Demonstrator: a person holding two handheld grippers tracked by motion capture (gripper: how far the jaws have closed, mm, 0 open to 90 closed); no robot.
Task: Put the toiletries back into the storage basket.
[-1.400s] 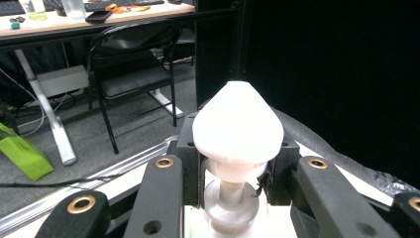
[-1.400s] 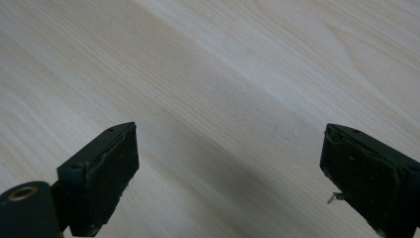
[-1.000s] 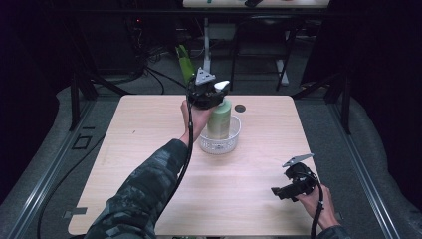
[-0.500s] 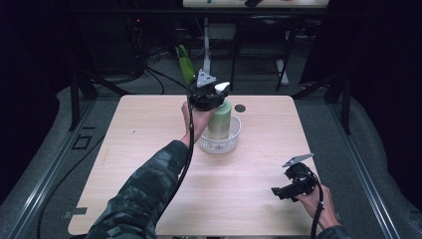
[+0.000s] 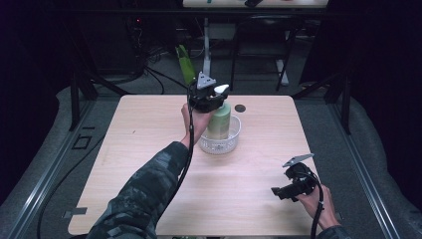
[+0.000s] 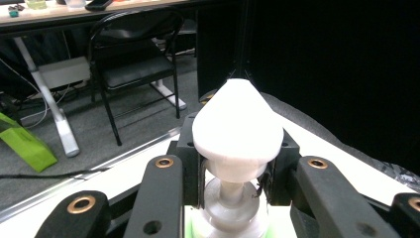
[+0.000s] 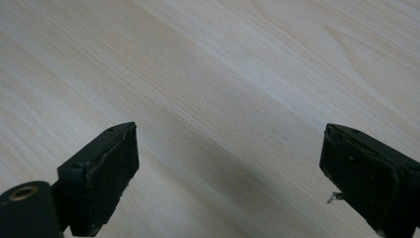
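Two grippers: left gripper (image 5: 215, 102) jaws clamp pump bottle (image 5: 219, 121); right gripper (image 5: 278, 191) jaws open.

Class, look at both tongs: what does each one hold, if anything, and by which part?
The left tongs are shut on the pump bottle, gripping its neck just under the white pump head. The right tongs stand open over the table, holding nothing.

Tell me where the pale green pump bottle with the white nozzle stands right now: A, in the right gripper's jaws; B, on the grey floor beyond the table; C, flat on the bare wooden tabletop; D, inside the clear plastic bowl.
D: the pale green pump bottle stands upright inside the clear plastic bowl, while the left gripper is closed around its neck just under the white nozzle.
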